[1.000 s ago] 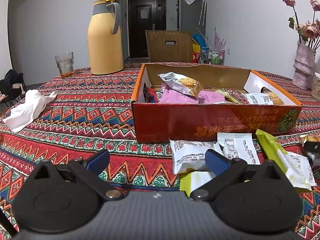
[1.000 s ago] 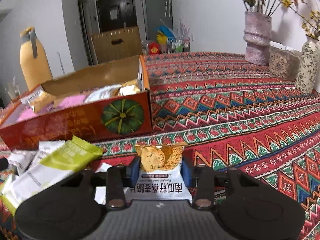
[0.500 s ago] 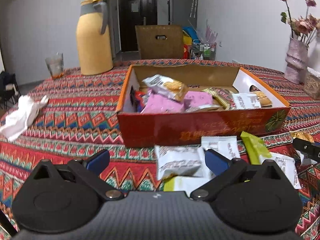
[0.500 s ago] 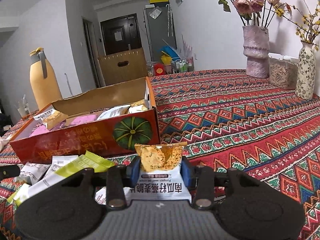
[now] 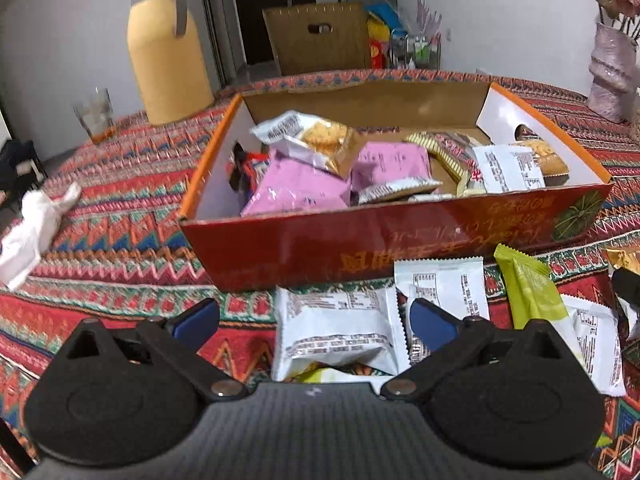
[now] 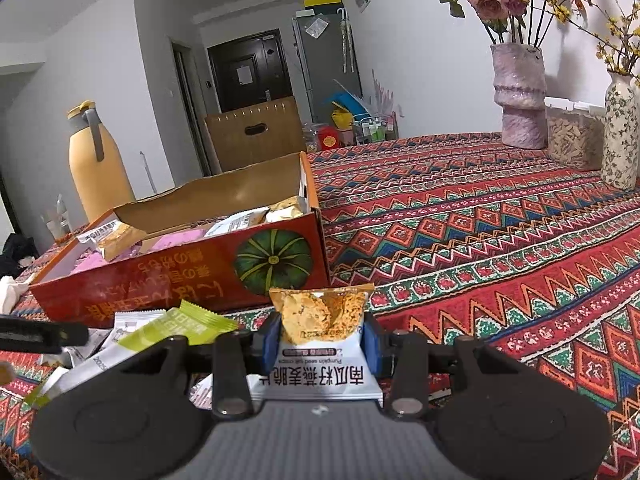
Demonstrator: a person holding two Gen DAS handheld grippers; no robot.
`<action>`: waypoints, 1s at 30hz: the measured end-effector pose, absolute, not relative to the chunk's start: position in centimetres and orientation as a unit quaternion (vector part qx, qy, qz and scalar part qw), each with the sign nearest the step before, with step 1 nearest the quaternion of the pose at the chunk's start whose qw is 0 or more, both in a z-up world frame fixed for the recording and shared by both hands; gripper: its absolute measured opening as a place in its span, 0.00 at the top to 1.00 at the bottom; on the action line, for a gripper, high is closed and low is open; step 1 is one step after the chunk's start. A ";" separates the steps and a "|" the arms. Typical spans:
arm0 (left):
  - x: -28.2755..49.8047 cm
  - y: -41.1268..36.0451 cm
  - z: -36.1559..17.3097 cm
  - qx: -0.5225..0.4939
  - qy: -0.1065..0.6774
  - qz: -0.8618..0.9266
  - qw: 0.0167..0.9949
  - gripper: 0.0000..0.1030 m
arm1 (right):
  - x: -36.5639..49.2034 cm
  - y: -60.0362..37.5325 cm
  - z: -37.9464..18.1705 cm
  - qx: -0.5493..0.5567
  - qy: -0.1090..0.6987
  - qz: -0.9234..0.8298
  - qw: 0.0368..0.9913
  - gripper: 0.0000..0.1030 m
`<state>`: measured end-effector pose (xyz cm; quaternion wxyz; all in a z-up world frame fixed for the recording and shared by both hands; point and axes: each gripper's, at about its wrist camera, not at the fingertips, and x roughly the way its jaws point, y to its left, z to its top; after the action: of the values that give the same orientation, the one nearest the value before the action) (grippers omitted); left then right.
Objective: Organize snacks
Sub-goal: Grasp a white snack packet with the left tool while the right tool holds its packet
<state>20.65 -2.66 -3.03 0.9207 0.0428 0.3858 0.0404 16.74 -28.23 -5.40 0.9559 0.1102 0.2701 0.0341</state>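
Note:
An open orange-red cardboard box (image 5: 400, 236) (image 6: 176, 280) holds several snack packets, pink, white and gold. Loose packets lie on the cloth in front of it: a white one (image 5: 340, 328), another white one (image 5: 444, 284) and a lime-green one (image 5: 528, 292) (image 6: 176, 328). My left gripper (image 5: 316, 320) hangs open just above the white packets, nothing between its blue pads. My right gripper (image 6: 320, 338) is shut on a white-and-gold crisp packet (image 6: 320, 320), held clear of the cloth to the right of the box's front corner. Its tip shows at the left wrist view's right edge (image 5: 626, 284).
A yellow thermos jug (image 5: 168, 52) and a drinking glass (image 5: 94, 114) stand beyond the box's left. A crumpled white cloth (image 5: 32, 224) lies at the far left. Vases with flowers (image 6: 520, 96) and a clear jar (image 6: 572, 136) stand at the back right on the patterned tablecloth (image 6: 500, 240).
The left gripper has swung in over the loose packets, so box and packets look closer and lower in its view. The right gripper keeps hold of its packet and has tilted up slightly.

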 end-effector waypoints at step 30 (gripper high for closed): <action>19.5 0.0 -3.2 -0.044 0.390 0.021 0.919 0.41 | 16.8 -28.5 -5.5 0.121 0.270 0.040 0.954 0.60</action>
<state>19.50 -0.02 -3.24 0.9195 -0.0443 0.3901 0.0210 16.78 -28.47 -5.49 0.9544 0.1212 0.2697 0.0405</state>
